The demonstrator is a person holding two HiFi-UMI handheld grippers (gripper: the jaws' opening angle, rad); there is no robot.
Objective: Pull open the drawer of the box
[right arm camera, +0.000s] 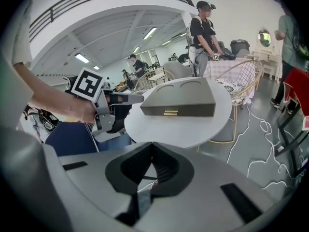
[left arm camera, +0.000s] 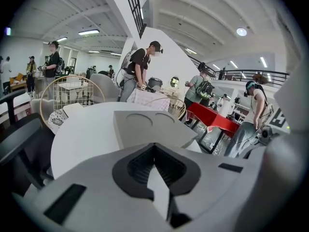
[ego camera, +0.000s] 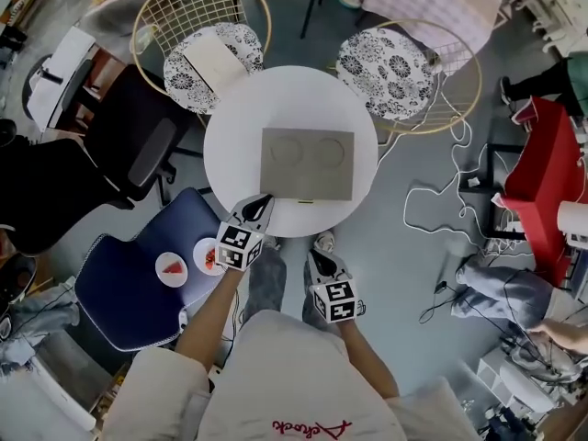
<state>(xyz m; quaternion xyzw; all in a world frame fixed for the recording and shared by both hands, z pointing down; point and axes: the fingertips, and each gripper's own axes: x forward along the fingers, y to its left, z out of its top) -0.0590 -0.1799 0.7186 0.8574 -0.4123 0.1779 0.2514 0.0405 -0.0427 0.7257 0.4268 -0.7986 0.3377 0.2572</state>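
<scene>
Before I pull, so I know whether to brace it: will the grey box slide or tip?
Likely slides: the box lies loose on the smooth white table, nothing bracing it. Tipping seems unlikely: it is low and wide. It looks rigid, with crisp edges.

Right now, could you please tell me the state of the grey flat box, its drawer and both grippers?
Grey flat box: lying flat on the round white table.
Drawer: fully shut, brass handle untouched.
Left gripper: shut, empty, at the table's near edge.
Right gripper: shut, empty, off the table, short of the box.
</scene>
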